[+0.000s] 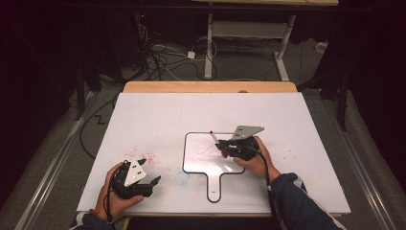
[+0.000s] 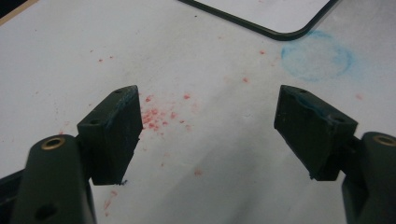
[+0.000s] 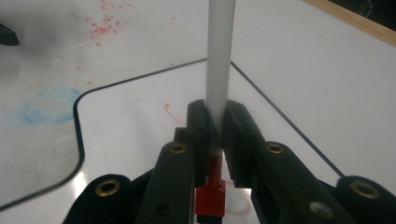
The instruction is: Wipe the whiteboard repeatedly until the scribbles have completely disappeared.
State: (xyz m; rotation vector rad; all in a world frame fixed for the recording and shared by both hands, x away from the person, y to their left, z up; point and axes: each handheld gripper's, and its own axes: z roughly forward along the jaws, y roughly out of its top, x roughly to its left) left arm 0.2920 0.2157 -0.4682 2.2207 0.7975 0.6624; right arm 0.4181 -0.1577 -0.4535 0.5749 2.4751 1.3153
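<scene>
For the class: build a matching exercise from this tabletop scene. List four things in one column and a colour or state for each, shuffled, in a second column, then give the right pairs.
1. left claw
2. right claw
3. round smudge
4. specks on the table

a. red
b. shut on the marker
c. blue
d. open, holding nothing

Pairs: 1-d, 2-b, 3-c, 4-a

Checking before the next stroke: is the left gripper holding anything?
No, the left gripper stands open over the white table, with only red specks between its jaws.
</scene>
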